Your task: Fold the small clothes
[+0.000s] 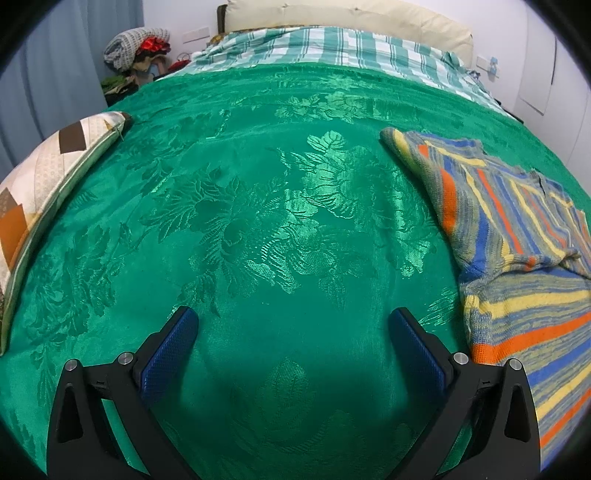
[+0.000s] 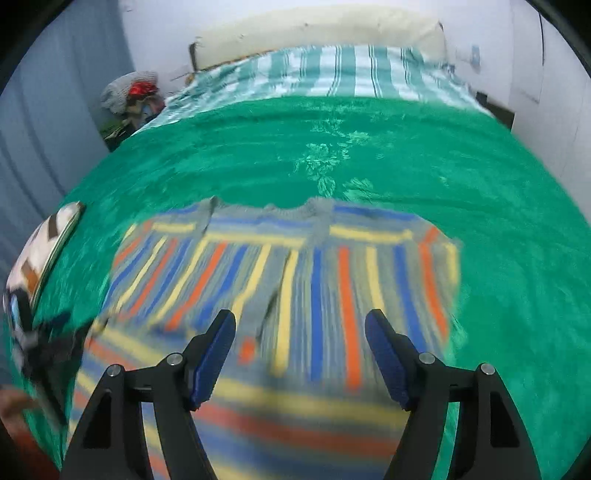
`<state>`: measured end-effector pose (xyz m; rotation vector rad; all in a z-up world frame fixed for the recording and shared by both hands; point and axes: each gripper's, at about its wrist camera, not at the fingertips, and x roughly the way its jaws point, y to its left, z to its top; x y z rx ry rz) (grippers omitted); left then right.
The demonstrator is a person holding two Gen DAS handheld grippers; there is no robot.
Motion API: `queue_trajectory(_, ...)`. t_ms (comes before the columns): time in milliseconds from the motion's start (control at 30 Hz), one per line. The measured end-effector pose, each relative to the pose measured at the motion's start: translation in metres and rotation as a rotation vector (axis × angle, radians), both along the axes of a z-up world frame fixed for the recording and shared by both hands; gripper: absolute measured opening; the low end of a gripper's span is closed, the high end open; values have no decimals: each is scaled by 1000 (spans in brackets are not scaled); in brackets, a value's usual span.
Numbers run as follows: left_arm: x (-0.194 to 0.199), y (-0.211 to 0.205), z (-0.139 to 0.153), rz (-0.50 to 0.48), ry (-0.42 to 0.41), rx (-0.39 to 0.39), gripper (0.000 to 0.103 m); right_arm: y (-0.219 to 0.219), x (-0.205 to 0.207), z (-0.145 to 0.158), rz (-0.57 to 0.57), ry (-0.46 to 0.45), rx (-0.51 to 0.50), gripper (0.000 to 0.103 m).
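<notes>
Right wrist view: the sweater (image 2: 288, 280) lies spread right under the empty, wide right gripper (image 2: 300, 328), the wide left gripper (image 1: 293, 325) beside it.

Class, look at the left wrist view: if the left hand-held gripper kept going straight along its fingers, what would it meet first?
Most likely the bare green bedspread. The left hand-held gripper is open and empty, angled down at the cloth; the striped sweater lies off to its right, outside that line. Depth is uncertain.

A sweater (image 2: 288, 288) lies on the bedspread (image 1: 258, 206), a cushion (image 1: 48, 192) at its left, pillow (image 1: 332, 14) behind.
</notes>
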<state>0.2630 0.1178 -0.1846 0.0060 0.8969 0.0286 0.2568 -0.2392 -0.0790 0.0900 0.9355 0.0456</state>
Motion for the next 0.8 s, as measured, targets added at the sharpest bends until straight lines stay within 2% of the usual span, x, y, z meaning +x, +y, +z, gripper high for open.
queue_trajectory(100,0,0,0,0,0,0,103,3,-57,12,-1,-27,-4,75)
queue_trajectory(200,0,0,0,0,0,0,103,8,-105,10,-16,-20,10,77)
queue_trajectory(367,0,0,0,0,0,0,103,28,-153,-3,-42,36,38,77)
queue_trajectory(567,0,0,0,0,0,0,103,47,-181,-10,-51,80,62,77)
queue_trajectory(800,0,0,0,0,0,0,103,52,-192,2,-74,32,65,77)
